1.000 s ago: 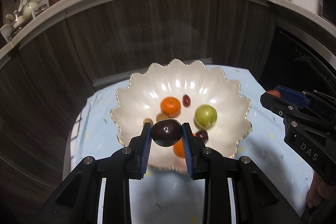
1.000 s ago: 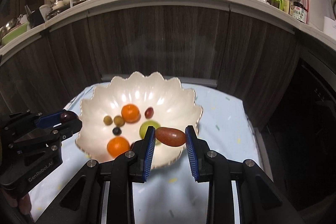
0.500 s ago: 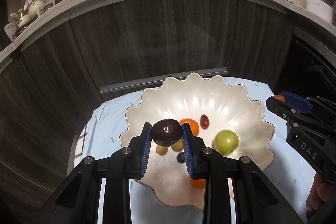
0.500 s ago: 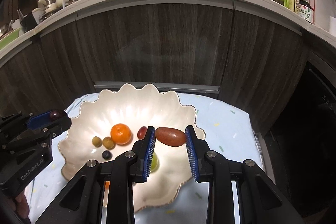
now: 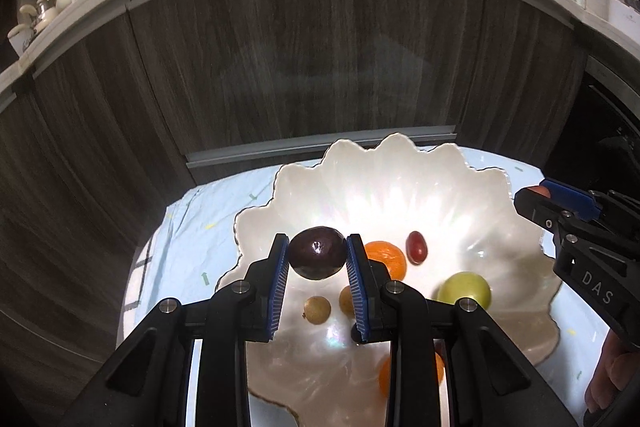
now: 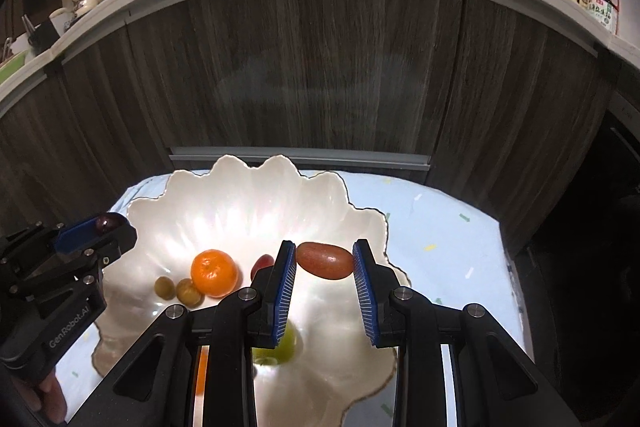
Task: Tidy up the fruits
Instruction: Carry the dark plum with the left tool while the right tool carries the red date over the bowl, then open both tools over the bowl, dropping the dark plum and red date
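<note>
Fruit-gripping jaws hover over scalloped bowl (image 5: 460,187) on blue cloth (image 6: 440,227) below dark cabinets (image 5: 320,59).

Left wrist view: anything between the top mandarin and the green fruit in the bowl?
Only bare bowl between the mandarin and the green fruit; the red grape sits farther back, shown in the left wrist view.

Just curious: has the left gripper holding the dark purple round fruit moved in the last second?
Yes. The left gripper advanced from the near rim over the white scalloped bowl, toward the wooden cabinet.
</note>
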A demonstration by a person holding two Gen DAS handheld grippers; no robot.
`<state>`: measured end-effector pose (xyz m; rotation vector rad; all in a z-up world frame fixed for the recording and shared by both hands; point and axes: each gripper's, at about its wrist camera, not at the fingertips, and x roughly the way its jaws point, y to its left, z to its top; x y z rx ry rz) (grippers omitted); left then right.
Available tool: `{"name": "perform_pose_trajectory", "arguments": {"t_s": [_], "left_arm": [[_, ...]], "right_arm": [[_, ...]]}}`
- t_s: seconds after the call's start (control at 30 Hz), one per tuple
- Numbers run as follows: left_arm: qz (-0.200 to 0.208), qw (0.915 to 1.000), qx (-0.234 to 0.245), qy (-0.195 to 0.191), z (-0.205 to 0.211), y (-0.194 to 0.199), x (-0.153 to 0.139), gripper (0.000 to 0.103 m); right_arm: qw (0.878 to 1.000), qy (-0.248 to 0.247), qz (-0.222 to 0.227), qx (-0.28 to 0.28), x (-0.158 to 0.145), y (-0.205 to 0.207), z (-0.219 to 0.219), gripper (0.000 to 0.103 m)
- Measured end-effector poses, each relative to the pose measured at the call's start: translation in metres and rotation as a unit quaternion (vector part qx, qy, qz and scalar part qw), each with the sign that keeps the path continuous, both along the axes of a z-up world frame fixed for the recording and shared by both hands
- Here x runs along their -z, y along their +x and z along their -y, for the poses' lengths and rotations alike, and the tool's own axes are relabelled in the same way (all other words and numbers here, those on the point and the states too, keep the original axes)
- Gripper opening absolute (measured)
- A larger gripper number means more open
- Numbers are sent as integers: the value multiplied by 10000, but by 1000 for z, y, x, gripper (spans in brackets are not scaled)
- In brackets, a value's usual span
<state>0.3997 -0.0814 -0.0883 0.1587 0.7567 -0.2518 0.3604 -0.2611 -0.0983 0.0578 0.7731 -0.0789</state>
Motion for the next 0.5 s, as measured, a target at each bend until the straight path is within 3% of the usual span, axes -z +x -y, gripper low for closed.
{"name": "perform_pose_trajectory", "arguments": {"t_s": [0.37, 0.5], "left_arm": [[-225, 9997, -51, 71, 2, 10, 17, 30], [-257, 9996, -74, 87, 2, 7, 20, 40]], "right_arm": [[9994, 97, -326, -44, 22, 15, -1, 31], [9990, 99, -440, 2, 27, 16, 2, 31]]}}
